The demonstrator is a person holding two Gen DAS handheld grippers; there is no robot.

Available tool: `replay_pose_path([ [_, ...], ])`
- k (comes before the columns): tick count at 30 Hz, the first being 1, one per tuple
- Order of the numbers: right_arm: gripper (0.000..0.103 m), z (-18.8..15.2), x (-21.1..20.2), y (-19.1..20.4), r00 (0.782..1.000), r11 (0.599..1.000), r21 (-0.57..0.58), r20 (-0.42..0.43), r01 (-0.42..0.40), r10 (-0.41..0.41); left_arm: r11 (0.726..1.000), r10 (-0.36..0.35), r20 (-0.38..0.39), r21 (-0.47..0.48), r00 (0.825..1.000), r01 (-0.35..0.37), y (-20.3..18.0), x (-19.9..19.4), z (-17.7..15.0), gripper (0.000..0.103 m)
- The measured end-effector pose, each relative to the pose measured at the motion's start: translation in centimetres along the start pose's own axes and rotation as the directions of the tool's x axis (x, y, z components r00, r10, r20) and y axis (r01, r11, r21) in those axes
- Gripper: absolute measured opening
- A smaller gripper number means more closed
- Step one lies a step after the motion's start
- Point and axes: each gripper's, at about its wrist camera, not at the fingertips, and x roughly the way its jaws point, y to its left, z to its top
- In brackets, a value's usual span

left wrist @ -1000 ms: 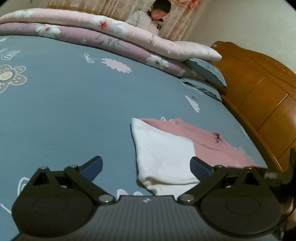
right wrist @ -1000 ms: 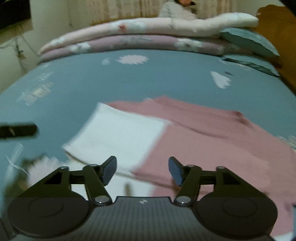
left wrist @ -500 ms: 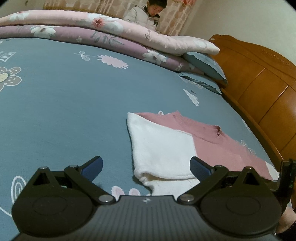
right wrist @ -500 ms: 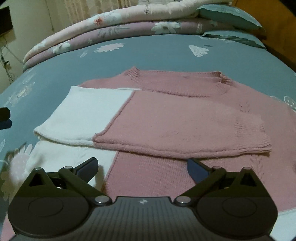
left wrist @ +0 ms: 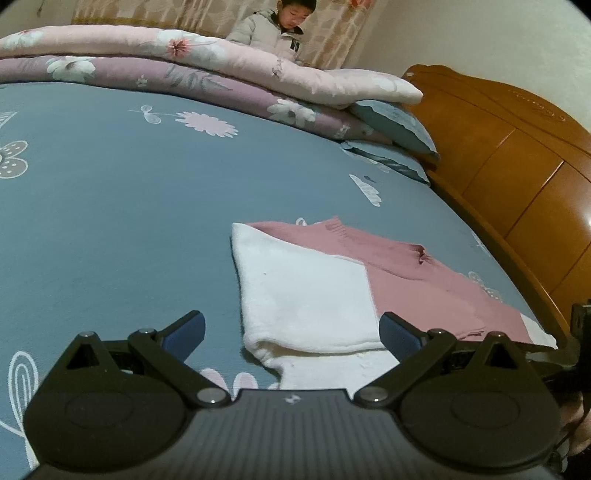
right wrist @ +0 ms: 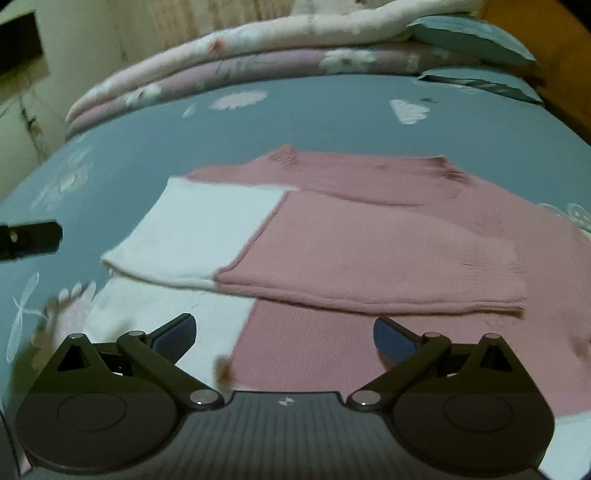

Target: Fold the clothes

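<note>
Right gripper (right wrist: 282, 334) spread wide after its jaws have just been opening, nothing between them, hanging over the near hem of the pink-and-white sweater (right wrist: 369, 243); left gripper (left wrist: 291, 334) likewise agape and empty, by the sweater's white edge. Sweater flat on the blue flowered bed (left wrist: 110, 206), one two-tone sleeve (right wrist: 295, 243) folded across its chest. Beyond: rolled quilts (left wrist: 207, 62), pillows (left wrist: 399, 125), wooden headboard (left wrist: 517, 155), a person (left wrist: 273, 29) behind the quilts.
</note>
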Motion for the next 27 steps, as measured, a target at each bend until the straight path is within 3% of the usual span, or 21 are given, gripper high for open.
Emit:
replay_pose_path([
  [6,0.103,-2.1,-1.1,-2.1,1.0,0.998,0.067,-0.003,-0.001,0.001,0.999,-0.023,-0.006,0.038,1.0,0.023,-1.5,0.0,-0.2,0.1],
  [13,0.103,-4.4,-5.5,-1.7,1.0,1.0,0.028,0.012,-0.003,0.002,0.99,-0.077,-0.017,0.116,0.997,0.079,-4.9,-0.3,-1.0,0.1],
  [17,0.103,-6.6,-7.9,-2.8,0.998,0.998,0.015,0.013,0.059,-0.059,0.976,-0.122,-0.037,0.178,0.992,0.127,-7.4,-0.5,-1.7,0.1],
  [23,0.103,-9.8,-8.3,-5.7,0.991,0.984,0.137,-0.085,0.116,-0.105,0.95,-0.168,-0.059,0.257,0.984,0.178,-10.5,-0.9,-2.8,0.1],
  [27,0.103,-10.2,-10.6,-5.4,0.995,0.981,0.169,-0.056,0.095,-0.087,0.937,-0.196,-0.066,0.281,0.978,0.207,-11.8,-1.5,-3.3,0.1],
])
